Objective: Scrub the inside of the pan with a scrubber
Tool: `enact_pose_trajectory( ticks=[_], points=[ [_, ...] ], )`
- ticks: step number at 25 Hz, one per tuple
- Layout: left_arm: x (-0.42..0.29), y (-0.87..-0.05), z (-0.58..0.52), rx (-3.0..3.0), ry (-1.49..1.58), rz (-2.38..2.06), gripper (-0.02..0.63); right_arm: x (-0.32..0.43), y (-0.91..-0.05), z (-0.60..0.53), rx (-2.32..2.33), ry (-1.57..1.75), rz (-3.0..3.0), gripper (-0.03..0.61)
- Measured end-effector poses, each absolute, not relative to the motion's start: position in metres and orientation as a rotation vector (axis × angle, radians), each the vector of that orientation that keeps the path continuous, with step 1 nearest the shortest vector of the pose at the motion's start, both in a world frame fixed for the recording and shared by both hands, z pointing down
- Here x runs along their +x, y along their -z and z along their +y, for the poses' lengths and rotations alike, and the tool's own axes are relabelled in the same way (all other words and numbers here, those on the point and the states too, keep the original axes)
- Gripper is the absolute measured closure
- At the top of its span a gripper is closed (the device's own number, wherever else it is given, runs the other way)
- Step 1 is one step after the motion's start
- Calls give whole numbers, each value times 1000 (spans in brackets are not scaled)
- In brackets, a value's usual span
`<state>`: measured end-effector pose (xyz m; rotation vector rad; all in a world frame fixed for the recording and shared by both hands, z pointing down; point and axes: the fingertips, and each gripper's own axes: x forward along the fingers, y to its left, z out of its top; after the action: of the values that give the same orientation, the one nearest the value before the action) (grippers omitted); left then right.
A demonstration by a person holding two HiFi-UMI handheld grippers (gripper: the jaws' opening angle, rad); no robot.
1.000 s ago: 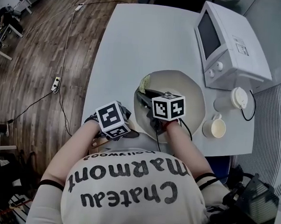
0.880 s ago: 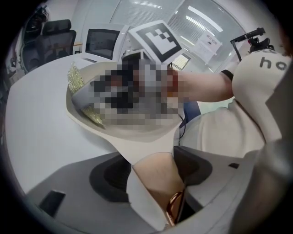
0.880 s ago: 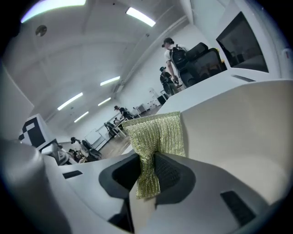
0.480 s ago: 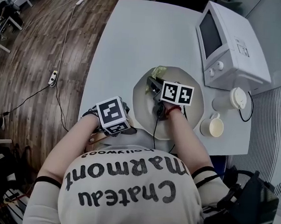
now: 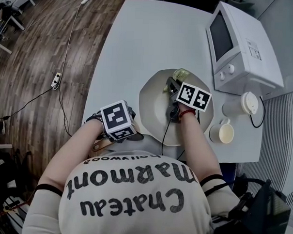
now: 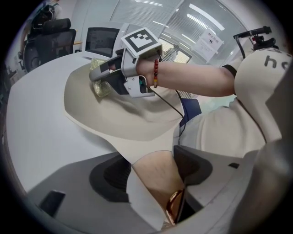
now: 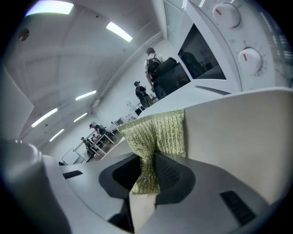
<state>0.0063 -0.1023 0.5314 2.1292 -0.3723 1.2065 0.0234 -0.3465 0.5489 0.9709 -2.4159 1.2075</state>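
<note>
A cream pan (image 5: 152,103) sits on the white table (image 5: 135,45). My right gripper (image 5: 172,83) is over the pan's far side, shut on a yellow-green glittery scrubber (image 5: 181,73) that lies against the far rim. In the right gripper view the scrubber (image 7: 158,135) is pinched between the jaws, pressed to the pan's wall (image 7: 238,132). My left gripper (image 5: 135,136) is at the pan's near-left edge. In the left gripper view it (image 6: 151,171) is shut on the pan's handle (image 6: 158,183), and the right gripper (image 6: 98,75) is seen across the pan (image 6: 137,123).
A white microwave (image 5: 241,45) stands just right of the pan. A lidded white cup (image 5: 246,103) and a cream mug (image 5: 223,133) sit by the table's right edge. A cable runs over the wooden floor (image 5: 37,61) at the left.
The right gripper has carried the scrubber from the pan's left rim round to its far rim, to the right. The left gripper has stayed on the handle.
</note>
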Motion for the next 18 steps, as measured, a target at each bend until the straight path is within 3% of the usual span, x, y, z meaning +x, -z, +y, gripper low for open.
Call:
enact_pose_trajectory(
  ticks=[18],
  points=[
    [9, -530, -104, 2126, -1140, -408, 308, 112, -552, -356, 1474, -1396, -2297, 495]
  ],
)
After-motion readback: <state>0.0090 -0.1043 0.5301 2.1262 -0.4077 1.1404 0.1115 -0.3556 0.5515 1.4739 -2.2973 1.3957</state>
